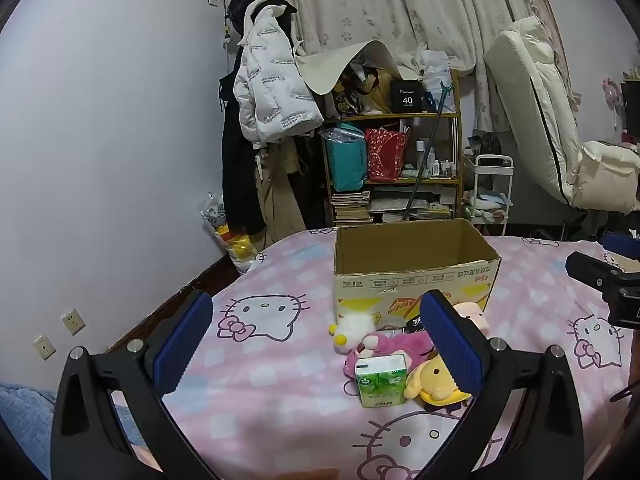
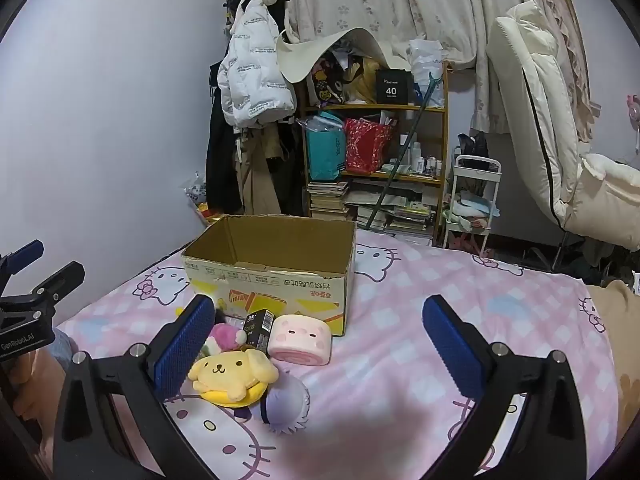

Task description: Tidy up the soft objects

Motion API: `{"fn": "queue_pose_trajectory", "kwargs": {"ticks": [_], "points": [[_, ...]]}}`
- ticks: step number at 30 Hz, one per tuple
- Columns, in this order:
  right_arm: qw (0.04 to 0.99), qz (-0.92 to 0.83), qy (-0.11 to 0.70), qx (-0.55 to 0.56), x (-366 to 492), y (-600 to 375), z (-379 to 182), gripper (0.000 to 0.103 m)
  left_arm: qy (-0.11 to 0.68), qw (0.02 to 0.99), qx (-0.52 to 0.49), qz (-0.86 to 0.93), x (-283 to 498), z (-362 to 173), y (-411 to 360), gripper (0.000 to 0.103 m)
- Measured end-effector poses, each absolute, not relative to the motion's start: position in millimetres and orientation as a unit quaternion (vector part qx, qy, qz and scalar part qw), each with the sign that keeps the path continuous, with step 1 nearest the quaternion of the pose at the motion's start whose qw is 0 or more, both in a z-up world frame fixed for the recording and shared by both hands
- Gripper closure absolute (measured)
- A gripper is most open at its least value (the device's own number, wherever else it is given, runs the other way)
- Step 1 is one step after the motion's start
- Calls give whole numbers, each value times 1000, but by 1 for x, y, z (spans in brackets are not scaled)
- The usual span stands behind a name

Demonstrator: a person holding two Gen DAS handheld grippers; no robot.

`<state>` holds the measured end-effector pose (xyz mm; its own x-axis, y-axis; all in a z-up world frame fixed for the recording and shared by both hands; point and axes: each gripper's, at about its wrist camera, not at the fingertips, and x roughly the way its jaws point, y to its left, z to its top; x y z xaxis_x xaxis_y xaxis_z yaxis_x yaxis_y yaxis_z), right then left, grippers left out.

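An open cardboard box (image 1: pixel 416 276) stands on the pink Hello Kitty bedsheet (image 1: pixel 260 360); it also shows in the right wrist view (image 2: pixel 272 276). In front of it lies a pile: a yellow dog plush (image 2: pixel 234 374), a pink roll cushion (image 2: pixel 300 338), a purple fluffy toy (image 2: pixel 286 406), a magenta plush (image 1: pixel 384 344), a white-and-yellow plush (image 1: pixel 354 328), a green tissue pack (image 1: pixel 382 380) and a small black box (image 2: pixel 260 330). My left gripper (image 1: pixel 316 344) is open, left of the pile. My right gripper (image 2: pixel 316 344) is open, above the pile's right side.
A bookshelf (image 1: pixel 400 152) crammed with bags and books stands past the bed's far edge, with hanging coats (image 1: pixel 272 80) at its left and a white trolley (image 1: pixel 490 188) and a cream recliner (image 1: pixel 560 132) at its right. The wall is at the left.
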<state>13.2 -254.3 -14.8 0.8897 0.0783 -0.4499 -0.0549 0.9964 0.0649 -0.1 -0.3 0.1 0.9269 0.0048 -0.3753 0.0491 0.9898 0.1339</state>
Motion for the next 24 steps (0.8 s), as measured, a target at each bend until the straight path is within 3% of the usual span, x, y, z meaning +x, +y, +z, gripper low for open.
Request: {"fn": "queue_pose_trajectory", "kwargs": {"ticks": [24], "points": [[972, 34, 231, 24, 12, -254, -13, 0, 190, 979, 68, 3, -1, -1, 0, 1]]}}
